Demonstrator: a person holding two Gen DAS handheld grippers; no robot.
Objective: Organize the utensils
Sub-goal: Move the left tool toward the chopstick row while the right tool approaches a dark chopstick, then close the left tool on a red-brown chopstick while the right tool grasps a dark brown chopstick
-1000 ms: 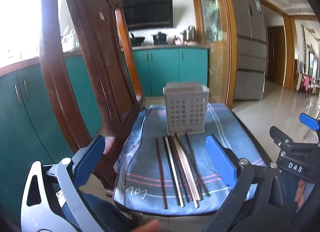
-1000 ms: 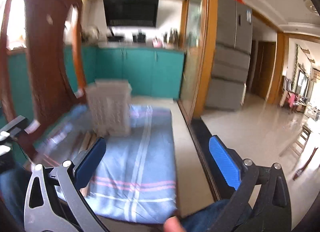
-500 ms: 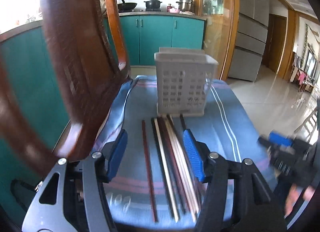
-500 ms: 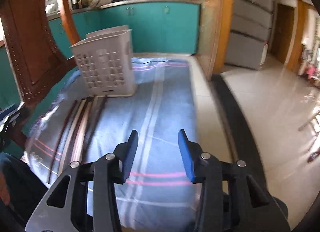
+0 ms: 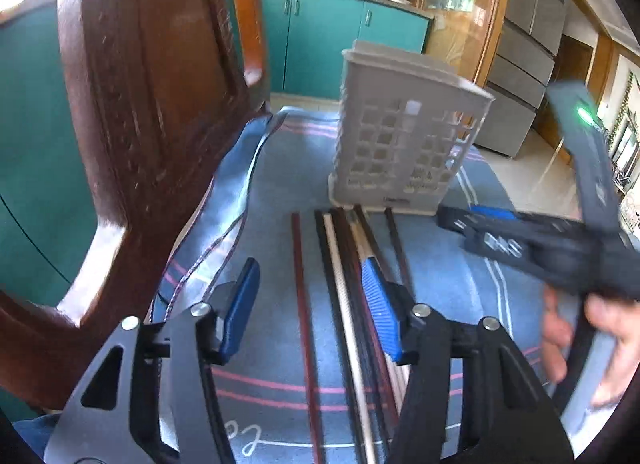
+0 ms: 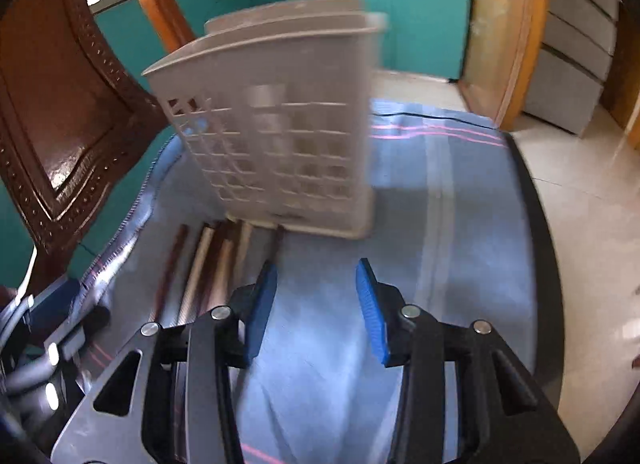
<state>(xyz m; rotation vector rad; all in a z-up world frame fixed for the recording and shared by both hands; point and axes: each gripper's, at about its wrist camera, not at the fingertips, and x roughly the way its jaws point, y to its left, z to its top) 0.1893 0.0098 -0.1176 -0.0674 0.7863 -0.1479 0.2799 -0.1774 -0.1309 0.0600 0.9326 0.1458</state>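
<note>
Several chopsticks point(image 5: 344, 288) lie side by side on a blue striped cloth point(image 5: 280, 168), their far ends at the foot of a grey slotted utensil holder point(image 5: 400, 144). My left gripper point(image 5: 310, 288) is open and empty, low over the chopsticks, a dark red one between its pads. My right gripper point(image 6: 316, 288) is open and empty over bare cloth point(image 6: 440, 200), just right of the chopsticks point(image 6: 208, 264) and in front of the holder point(image 6: 280, 136). The right gripper also shows in the left wrist view point(image 5: 472, 216), beside the holder.
A carved dark wood chair back point(image 5: 140, 104) rises close on the left, also in the right wrist view point(image 6: 52, 112). Teal cabinets point(image 5: 320, 44) and a grey fridge point(image 5: 520, 44) stand behind. Tiled floor point(image 6: 580, 204) lies beyond the cloth's right edge.
Both grippers have moved forward and down toward the chopsticks and holder. The right gripper has swung left, closer to the holder. Both stay open, narrower than a second ago.
</note>
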